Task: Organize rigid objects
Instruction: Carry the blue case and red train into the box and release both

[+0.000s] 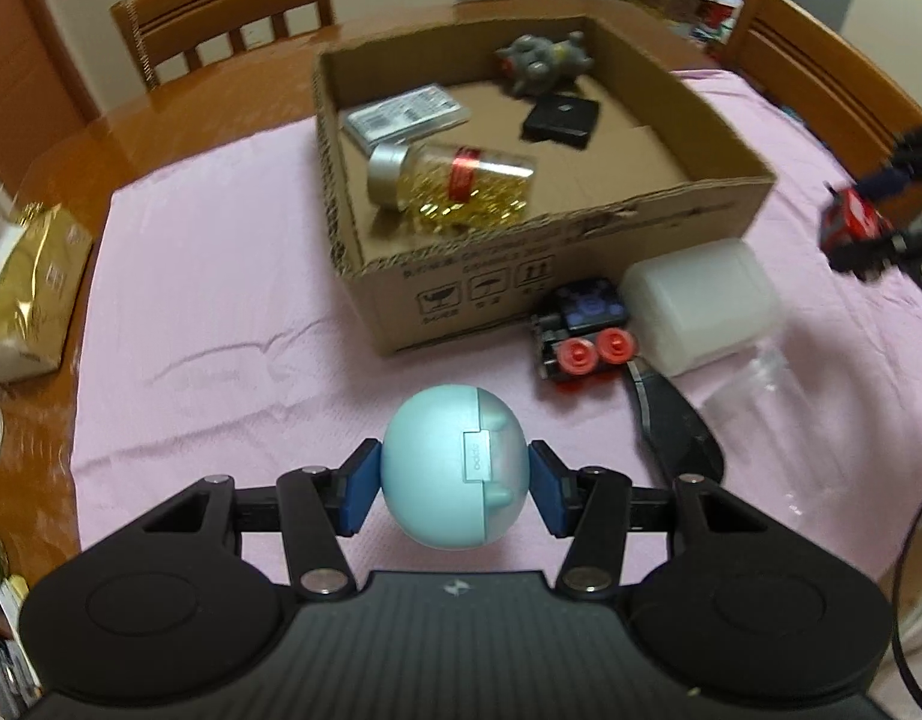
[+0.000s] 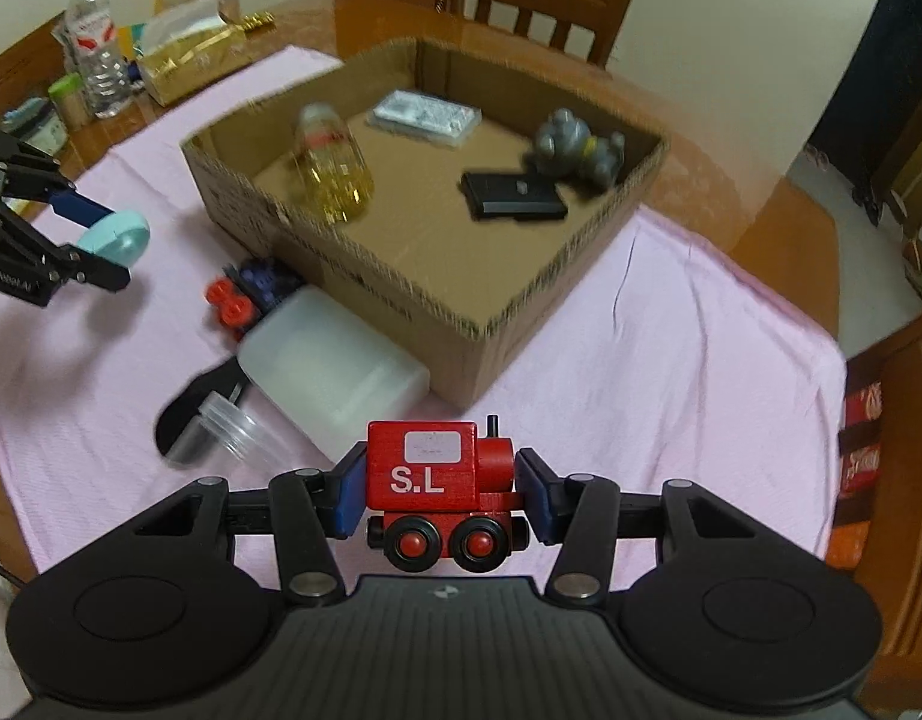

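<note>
Red "S.L" toy train [image 2: 440,480] gripped in right claw [image 2: 440,495], legible only there; left claw [image 1: 455,480] clamping blue egg-shaped case [image 1: 455,474].

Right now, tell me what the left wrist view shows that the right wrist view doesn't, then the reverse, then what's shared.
Left wrist only: the hinge face of the blue egg-shaped case clamped in the left gripper.

Right wrist only: the "S.L" side of the red toy train in the right gripper, plus a water bottle.

Both: the cardboard box, capsule jar, white container.
</note>
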Demonstrator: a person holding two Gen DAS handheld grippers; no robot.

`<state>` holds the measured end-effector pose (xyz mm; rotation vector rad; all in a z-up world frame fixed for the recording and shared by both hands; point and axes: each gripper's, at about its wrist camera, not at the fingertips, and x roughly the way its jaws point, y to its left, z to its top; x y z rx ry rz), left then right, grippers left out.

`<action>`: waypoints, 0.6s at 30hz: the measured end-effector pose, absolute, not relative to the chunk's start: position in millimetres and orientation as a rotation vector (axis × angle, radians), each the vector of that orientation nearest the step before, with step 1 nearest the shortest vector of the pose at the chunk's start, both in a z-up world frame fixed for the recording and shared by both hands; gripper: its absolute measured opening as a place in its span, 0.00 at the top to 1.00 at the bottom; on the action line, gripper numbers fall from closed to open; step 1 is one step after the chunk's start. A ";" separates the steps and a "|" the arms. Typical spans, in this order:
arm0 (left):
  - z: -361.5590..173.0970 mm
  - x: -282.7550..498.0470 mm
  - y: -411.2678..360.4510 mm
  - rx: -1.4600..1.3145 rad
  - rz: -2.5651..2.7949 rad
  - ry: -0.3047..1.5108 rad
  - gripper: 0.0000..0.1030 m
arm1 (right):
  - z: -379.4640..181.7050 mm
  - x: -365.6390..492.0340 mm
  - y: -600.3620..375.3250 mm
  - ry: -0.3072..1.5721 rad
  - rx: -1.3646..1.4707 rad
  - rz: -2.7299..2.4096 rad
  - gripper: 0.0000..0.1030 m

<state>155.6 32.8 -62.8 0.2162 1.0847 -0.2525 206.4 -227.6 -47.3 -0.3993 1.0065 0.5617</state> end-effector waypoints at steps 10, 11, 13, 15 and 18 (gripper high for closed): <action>-16.5 157.6 20.8 0.248 -0.333 1.006 0.50 | 9.0 235.2 -201.7 0.888 -0.385 0.627 0.46; -11.9 159.1 19.1 0.253 -0.344 0.991 0.50 | 10.6 240.1 -196.9 0.882 -0.392 0.635 0.46; -5.9 162.0 16.7 0.259 -0.346 0.976 0.50 | 10.6 248.0 -189.5 0.872 -0.396 0.640 0.46; -0.4 166.4 14.9 0.263 -0.346 0.964 0.50 | 9.2 257.8 -183.0 0.871 -0.391 0.643 0.46; 6.4 172.3 13.8 0.263 -0.341 0.944 0.50 | 6.0 268.3 -176.0 0.870 -0.393 0.643 0.46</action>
